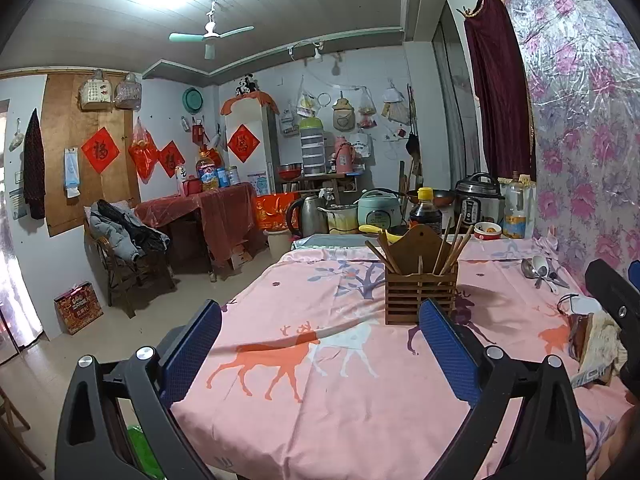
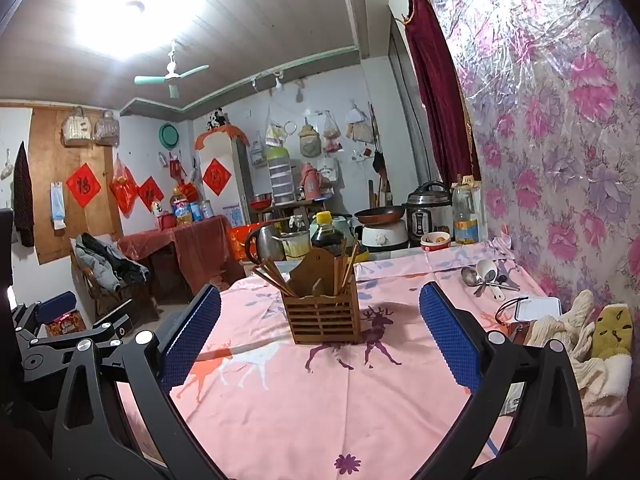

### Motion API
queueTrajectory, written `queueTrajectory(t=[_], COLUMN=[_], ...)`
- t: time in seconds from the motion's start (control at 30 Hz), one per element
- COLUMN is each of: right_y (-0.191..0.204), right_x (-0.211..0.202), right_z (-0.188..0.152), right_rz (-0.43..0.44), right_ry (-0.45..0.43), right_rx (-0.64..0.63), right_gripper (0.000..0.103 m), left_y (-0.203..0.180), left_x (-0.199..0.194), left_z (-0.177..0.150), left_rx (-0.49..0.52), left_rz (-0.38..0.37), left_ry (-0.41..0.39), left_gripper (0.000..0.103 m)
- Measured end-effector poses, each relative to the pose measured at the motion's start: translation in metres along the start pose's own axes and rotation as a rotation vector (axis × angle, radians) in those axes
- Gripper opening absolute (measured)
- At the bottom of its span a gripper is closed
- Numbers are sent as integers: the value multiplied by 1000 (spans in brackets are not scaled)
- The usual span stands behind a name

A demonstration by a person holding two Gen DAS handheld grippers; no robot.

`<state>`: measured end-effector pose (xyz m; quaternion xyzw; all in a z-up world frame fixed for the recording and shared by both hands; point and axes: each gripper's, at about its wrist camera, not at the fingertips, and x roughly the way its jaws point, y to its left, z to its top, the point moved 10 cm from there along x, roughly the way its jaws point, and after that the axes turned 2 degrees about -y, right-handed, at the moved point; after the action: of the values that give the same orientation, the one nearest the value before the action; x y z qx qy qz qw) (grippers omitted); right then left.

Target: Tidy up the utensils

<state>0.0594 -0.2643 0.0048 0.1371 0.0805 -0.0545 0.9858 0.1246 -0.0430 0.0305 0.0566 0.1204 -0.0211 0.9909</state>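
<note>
A slatted wooden utensil holder (image 1: 420, 292) (image 2: 324, 312) stands upright on the pink deer-print tablecloth (image 1: 320, 400) (image 2: 320, 408), with several wooden chopsticks (image 1: 450, 248) (image 2: 276, 278) leaning in it. A small heap of spoons (image 1: 542, 270) (image 2: 486, 274), metal and white, lies near the floral wall behind and right of the holder. My left gripper (image 1: 320, 344) is open over the near part of the cloth, the holder just ahead and to its right. My right gripper (image 2: 320, 332) is open and empty, with the holder straight ahead of its fingers.
Kettle (image 1: 308, 214), soy sauce bottle (image 1: 426, 212), rice cooker (image 1: 378, 208), pressure cooker (image 2: 428, 210) and a small bowl (image 2: 436, 240) crowd the table's far end. Socks and a cloth (image 2: 584, 340) plus a white lidded box (image 2: 536, 308) lie at the right. A chair with coats (image 1: 120, 240) stands left.
</note>
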Motion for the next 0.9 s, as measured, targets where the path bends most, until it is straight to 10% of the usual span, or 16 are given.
queueTrajectory(t=[0.9], right_y=[9], right_x=[13], right_z=[-21], right_rz=[-14], right_ry=[45], right_rx=[-59], right_gripper=[96], left_y=[11], left_x=[11], left_z=[-25], left_rx=[-34], left_rz=[-22], left_ry=[41], left_gripper=[97])
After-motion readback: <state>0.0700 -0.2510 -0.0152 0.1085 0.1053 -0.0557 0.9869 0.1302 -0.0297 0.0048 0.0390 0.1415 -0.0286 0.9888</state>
